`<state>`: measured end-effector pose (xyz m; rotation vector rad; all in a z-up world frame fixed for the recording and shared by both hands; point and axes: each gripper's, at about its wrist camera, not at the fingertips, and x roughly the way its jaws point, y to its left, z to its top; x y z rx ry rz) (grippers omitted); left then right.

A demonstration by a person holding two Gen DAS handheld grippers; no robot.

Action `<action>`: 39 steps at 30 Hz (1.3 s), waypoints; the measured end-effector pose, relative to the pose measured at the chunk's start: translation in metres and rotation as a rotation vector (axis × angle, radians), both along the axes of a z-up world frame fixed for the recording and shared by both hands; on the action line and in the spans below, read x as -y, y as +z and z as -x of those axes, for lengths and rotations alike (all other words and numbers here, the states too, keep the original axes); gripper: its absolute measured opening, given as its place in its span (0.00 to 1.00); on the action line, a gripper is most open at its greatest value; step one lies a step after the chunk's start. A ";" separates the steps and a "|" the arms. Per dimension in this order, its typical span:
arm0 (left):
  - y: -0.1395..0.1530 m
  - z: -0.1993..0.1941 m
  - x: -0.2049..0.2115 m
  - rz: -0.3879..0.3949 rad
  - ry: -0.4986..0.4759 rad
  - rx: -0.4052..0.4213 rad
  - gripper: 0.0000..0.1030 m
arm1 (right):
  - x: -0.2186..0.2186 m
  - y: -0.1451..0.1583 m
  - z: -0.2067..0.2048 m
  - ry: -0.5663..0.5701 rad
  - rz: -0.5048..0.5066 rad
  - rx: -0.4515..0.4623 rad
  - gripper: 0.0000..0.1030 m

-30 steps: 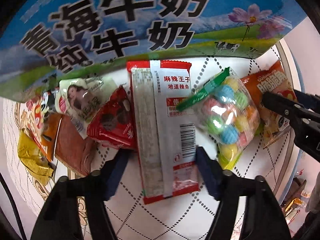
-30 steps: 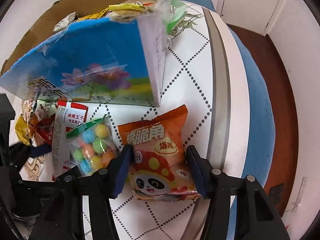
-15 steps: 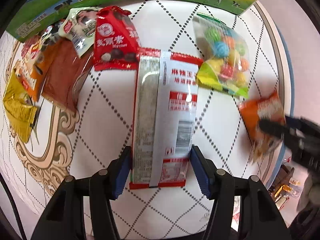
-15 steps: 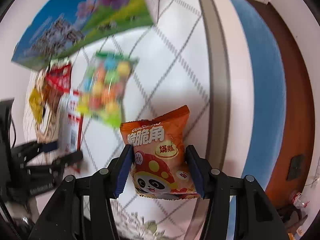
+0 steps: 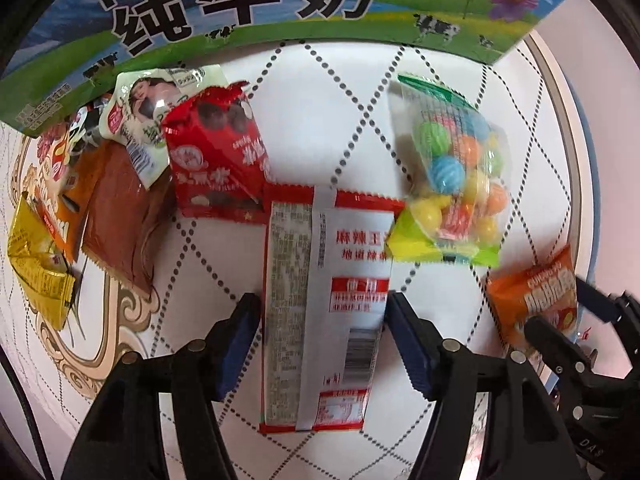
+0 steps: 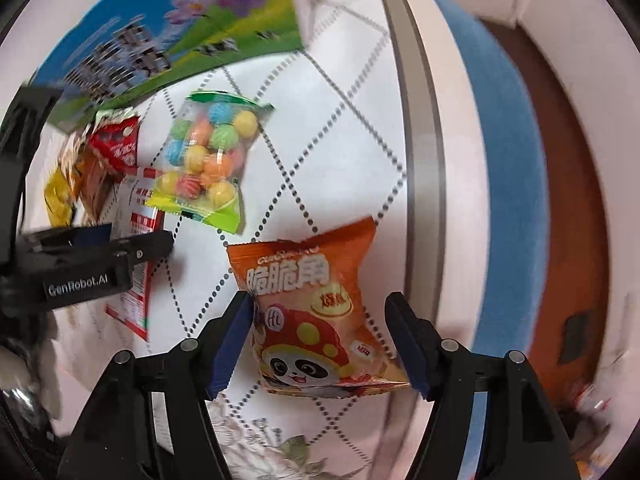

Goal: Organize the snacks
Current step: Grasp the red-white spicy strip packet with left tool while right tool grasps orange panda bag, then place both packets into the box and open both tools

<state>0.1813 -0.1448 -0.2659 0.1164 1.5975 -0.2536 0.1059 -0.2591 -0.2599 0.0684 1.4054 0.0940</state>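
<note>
My left gripper (image 5: 322, 344) is shut on a long red-and-white spicy strip packet (image 5: 320, 300), its pads against both sides. My right gripper (image 6: 322, 340) stands around an orange panda snack bag (image 6: 312, 308); the left pad touches it, a small gap shows at the right pad. That bag and the right gripper also show in the left wrist view (image 5: 536, 300). A clear bag of coloured candy balls (image 5: 452, 184) lies on the table between the two packets. The milk carton box (image 5: 240, 8) stands behind.
A red chocolate bag (image 5: 216, 160), a white-green pouch (image 5: 148, 120), a brown pack (image 5: 120, 216), an orange pack and a gold pack (image 5: 36, 264) lie at the left. The round table's rim (image 6: 424, 160) and a blue seat (image 6: 512, 160) are at the right.
Both grippers pulled their packets back from the box and lifted them. The box looms larger again in the left view. The right jaws look slightly wider than half a second ago.
</note>
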 end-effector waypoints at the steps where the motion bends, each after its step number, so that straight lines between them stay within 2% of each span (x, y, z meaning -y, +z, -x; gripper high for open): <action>1: 0.002 0.001 -0.001 -0.002 -0.003 -0.001 0.62 | -0.005 0.002 0.001 0.027 0.015 0.010 0.70; 5: 0.005 0.020 -0.009 0.001 0.005 0.003 0.53 | -0.020 -0.009 0.002 0.086 0.038 -0.026 0.72; 6: 0.006 0.024 -0.010 -0.001 0.005 0.012 0.52 | -0.024 -0.015 0.003 0.101 0.069 -0.037 0.72; 8: 0.008 0.034 -0.014 0.002 0.005 0.008 0.49 | -0.028 -0.022 0.004 0.107 0.085 -0.029 0.65; 11: 0.012 0.042 -0.021 0.008 0.009 -0.010 0.45 | -0.034 -0.027 0.005 0.088 0.077 -0.018 0.61; 15: 0.026 0.046 -0.026 0.028 0.024 -0.010 0.43 | -0.027 -0.017 0.008 0.049 0.022 -0.007 0.58; 20: 0.054 0.051 -0.039 0.081 0.041 -0.002 0.42 | -0.008 0.000 0.007 -0.016 -0.093 -0.008 0.57; 26: 0.106 0.050 -0.053 0.155 0.065 0.044 0.42 | -0.004 0.037 0.001 -0.064 -0.237 0.034 0.57; 31: 0.153 0.017 -0.063 0.257 0.107 0.071 0.42 | -0.006 0.082 -0.016 -0.066 -0.316 0.103 0.57; 35: 0.185 -0.026 -0.069 0.326 0.154 0.083 0.42 | -0.007 0.119 -0.043 -0.050 -0.305 0.185 0.57; 39: 0.212 -0.077 -0.060 0.346 0.181 0.140 0.42 | -0.014 0.156 -0.087 -0.034 -0.279 0.276 0.57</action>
